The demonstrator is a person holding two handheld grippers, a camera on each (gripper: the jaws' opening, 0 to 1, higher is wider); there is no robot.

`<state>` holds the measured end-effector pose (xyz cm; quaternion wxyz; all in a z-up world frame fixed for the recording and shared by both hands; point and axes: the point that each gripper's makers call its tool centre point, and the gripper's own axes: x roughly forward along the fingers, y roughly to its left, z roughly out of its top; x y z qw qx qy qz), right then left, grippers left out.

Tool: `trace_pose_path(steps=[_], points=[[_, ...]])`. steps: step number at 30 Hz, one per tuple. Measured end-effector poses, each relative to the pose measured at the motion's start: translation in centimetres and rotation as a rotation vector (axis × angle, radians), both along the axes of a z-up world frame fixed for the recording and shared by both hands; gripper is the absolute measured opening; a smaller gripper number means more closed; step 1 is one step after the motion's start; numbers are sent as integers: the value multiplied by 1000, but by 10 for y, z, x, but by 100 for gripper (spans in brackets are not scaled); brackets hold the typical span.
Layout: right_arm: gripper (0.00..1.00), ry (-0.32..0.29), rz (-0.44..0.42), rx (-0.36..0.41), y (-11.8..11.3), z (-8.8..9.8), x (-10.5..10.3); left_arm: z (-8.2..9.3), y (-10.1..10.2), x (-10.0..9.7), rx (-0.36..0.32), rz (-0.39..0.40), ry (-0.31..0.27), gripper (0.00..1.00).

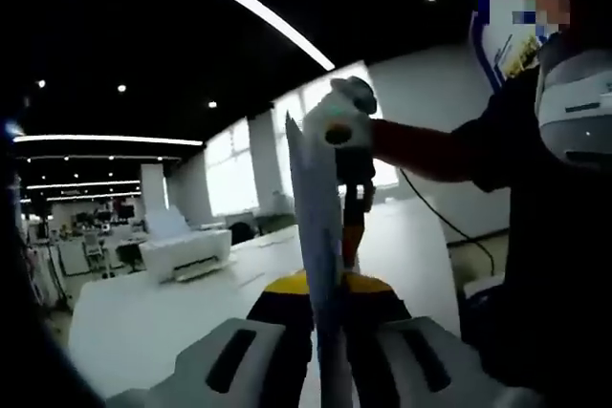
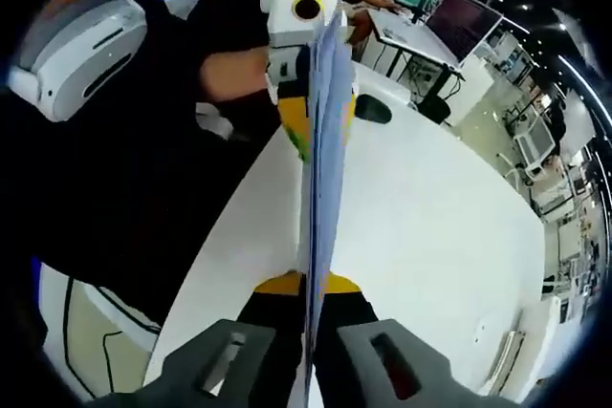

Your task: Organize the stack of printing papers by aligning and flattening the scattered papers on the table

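A stack of white printing papers (image 1: 316, 207) stands on edge above the white table (image 1: 143, 312), seen edge-on in the left gripper view. My left gripper (image 1: 325, 351) is shut on its near end. At the stack's far end the other gripper (image 1: 349, 136) clamps it. In the right gripper view the same paper stack (image 2: 323, 140) runs straight up from my right gripper (image 2: 311, 351), which is shut on it. The left gripper (image 2: 301, 35) holds the far end there. The papers hang above the table (image 2: 430, 236).
A white printer (image 1: 186, 250) sits on the table to the left in the left gripper view. A dark mouse-like object (image 2: 371, 110) lies on the table. The person's dark sleeve (image 2: 143, 169) fills the left of the right gripper view. Desks and a monitor (image 2: 461, 18) stand behind.
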<state>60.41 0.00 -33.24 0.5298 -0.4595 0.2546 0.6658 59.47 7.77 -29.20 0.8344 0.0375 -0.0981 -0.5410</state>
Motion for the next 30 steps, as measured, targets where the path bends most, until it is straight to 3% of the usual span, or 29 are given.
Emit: trace_pose_path(steps=[4, 11, 15, 21, 26, 30], points=[[0, -7, -18, 50, -4, 7, 0, 1, 9, 4, -38, 16, 4, 30], [0, -28, -64, 208, -11, 34, 1, 12, 32, 12, -215, 39, 16, 43], [0, -9, -93, 328, -11, 48, -1, 15, 39, 18, -272, 63, 15, 48], [0, 25, -127, 488, -11, 62, -8, 16, 35, 22, -333, 33, 22, 51], [0, 102, -162, 648, -9, 73, -10, 18, 25, 26, -368, -3, 44, 49], [0, 174, -202, 754, -11, 68, -10, 26, 24, 28, -420, -27, 55, 36]])
